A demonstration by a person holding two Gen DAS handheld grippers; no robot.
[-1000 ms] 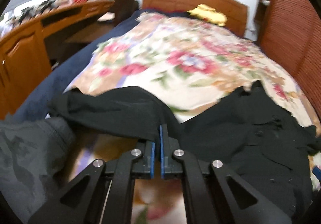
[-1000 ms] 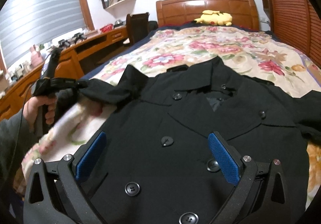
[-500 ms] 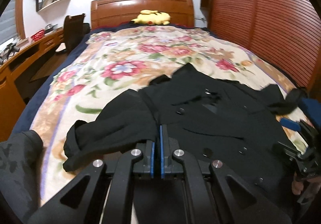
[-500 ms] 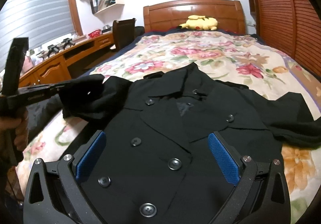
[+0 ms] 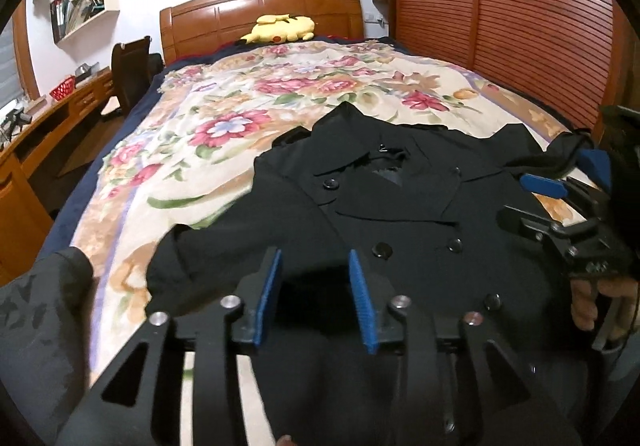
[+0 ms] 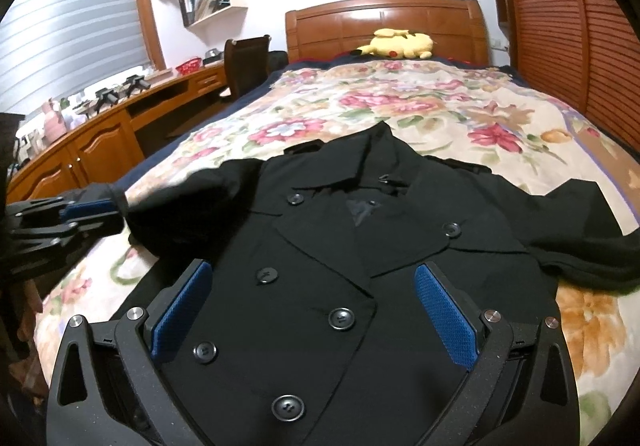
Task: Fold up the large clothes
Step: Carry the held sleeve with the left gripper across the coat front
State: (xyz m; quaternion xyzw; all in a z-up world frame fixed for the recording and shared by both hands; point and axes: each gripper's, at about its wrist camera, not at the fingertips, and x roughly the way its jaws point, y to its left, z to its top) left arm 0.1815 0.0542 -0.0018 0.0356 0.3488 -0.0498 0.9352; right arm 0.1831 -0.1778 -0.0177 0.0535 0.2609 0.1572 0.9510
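A black double-breasted coat [image 6: 328, 246] lies front-up on the flowered bedspread [image 6: 400, 106], collar toward the headboard. It also shows in the left wrist view [image 5: 400, 206]. Its left sleeve [image 5: 224, 246] lies folded in against the body. Its right sleeve [image 6: 580, 230] lies spread out to the right. My left gripper [image 5: 316, 274] is open and empty just above the left sleeve; it also shows in the right wrist view [image 6: 80, 216]. My right gripper [image 6: 316, 302] is open wide and empty over the coat's buttoned front; it also shows in the left wrist view [image 5: 560, 174].
A yellow plush toy [image 6: 396, 44] lies by the wooden headboard [image 6: 384, 22]. A wooden desk [image 6: 100, 134] with small items and a dark chair [image 6: 244, 62] run along the left of the bed. A slatted wooden wall [image 5: 520, 26] stands on the right.
My left gripper carried the left sleeve in toward the coat's body, then opened and let it go. My right gripper stayed open over the coat's front.
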